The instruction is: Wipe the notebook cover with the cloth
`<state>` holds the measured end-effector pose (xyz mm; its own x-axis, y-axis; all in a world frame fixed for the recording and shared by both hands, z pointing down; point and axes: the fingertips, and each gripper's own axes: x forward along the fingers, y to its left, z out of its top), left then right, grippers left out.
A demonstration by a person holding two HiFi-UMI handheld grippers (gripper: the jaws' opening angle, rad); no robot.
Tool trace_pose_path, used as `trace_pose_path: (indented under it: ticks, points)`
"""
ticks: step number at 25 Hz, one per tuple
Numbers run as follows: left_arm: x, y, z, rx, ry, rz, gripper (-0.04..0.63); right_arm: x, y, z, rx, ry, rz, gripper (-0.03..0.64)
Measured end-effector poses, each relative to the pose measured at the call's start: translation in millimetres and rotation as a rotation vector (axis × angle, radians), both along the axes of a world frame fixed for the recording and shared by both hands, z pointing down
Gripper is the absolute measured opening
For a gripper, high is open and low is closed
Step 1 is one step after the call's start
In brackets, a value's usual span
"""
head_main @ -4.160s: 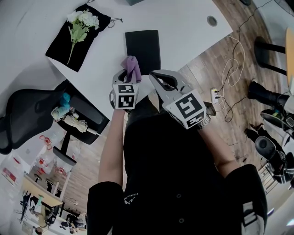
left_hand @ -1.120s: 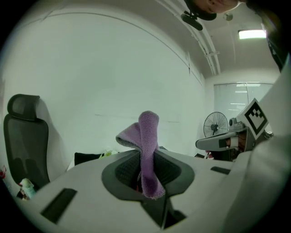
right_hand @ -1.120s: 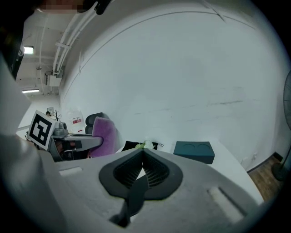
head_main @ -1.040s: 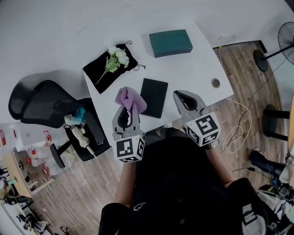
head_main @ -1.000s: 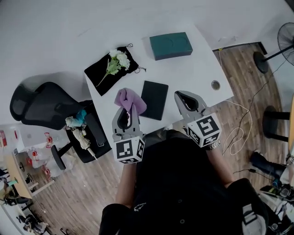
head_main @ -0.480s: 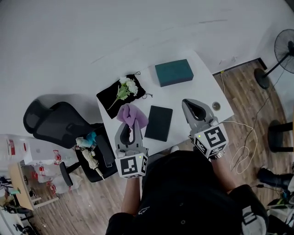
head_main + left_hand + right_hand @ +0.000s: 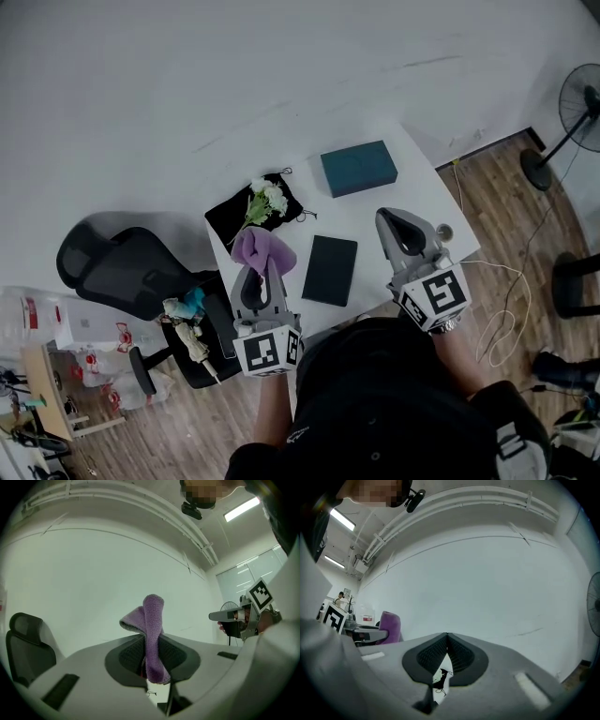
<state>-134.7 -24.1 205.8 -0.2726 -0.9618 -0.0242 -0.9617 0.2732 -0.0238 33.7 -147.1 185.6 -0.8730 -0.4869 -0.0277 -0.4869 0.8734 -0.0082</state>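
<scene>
The black notebook [image 7: 330, 270] lies flat on the small white table [image 7: 403, 187], far below both grippers. My left gripper [image 7: 260, 274] is shut on the purple cloth [image 7: 261, 251], held high to the left of the notebook. In the left gripper view the cloth [image 7: 153, 634] stands up out of the closed jaws, folded over at the top. My right gripper [image 7: 392, 217] hovers to the right of the notebook, shut with nothing in it. In the right gripper view its tips [image 7: 446, 636] meet, and the cloth [image 7: 390, 626] shows at the left.
A teal box [image 7: 359, 168] sits at the table's far side. White flowers [image 7: 266, 199] lie on a black pouch [image 7: 246, 217] at the far left corner. A black office chair [image 7: 122, 272] stands left of the table, a fan [image 7: 574, 112] at the right, and a cable [image 7: 511, 309] on the wood floor.
The head view has drawn back, so the table looks smaller and farther. Both grippers are raised well above it. The cloth stays in the left gripper; the notebook has not moved.
</scene>
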Motion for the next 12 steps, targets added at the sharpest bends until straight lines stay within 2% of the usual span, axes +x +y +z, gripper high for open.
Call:
trace_pose_path:
  ticks: [12]
  points:
    - [6.0,4.4,4.4,-0.003,0.013,-0.008,0.071,-3.5,4.3,2.0,-0.002,-0.004,-0.037,0.003]
